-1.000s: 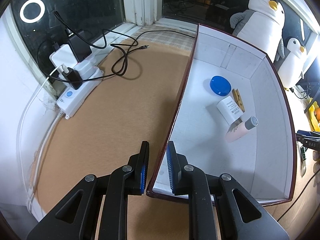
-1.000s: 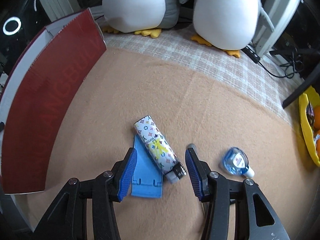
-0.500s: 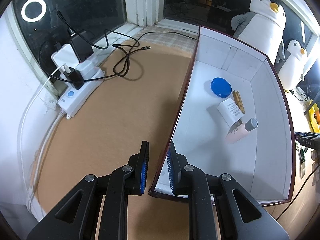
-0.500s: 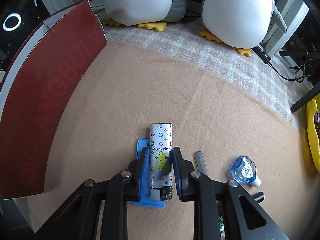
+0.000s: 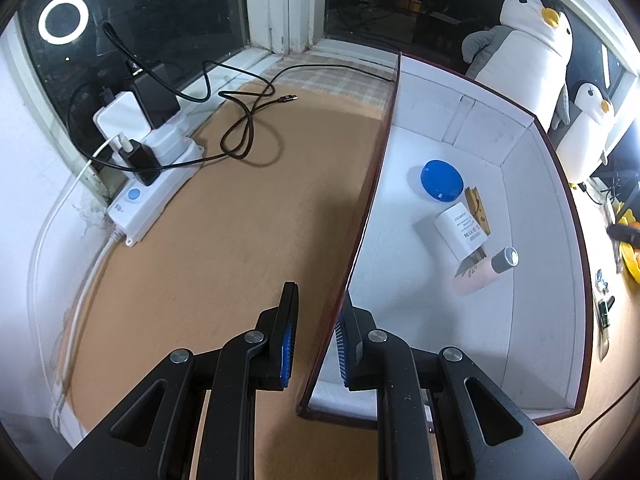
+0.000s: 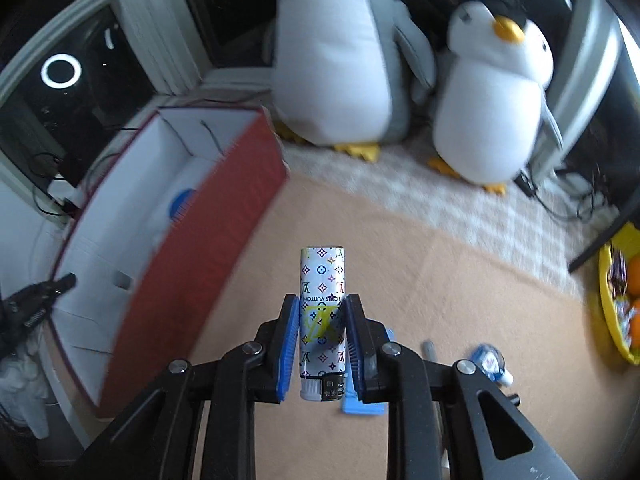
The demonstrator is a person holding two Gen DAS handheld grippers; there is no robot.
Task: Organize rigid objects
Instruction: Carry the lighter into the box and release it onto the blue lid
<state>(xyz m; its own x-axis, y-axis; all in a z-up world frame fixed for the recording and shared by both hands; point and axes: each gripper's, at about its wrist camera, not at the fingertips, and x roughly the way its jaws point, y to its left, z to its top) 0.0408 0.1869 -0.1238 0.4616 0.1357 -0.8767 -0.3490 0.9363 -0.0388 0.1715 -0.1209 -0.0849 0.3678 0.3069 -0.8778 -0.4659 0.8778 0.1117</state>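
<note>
The right gripper is clamped on the patterned lighter at lower centre of its view, lifted clear of the tan bench, so the carry step is in hand. The left gripper is pinched narrow on the near wall of the red box, steadying it. Next the lighter likely needs carrying over the box's red wall, at left in the right wrist view, and releasing on the white floor beside the blue lid and white charger.
</note>
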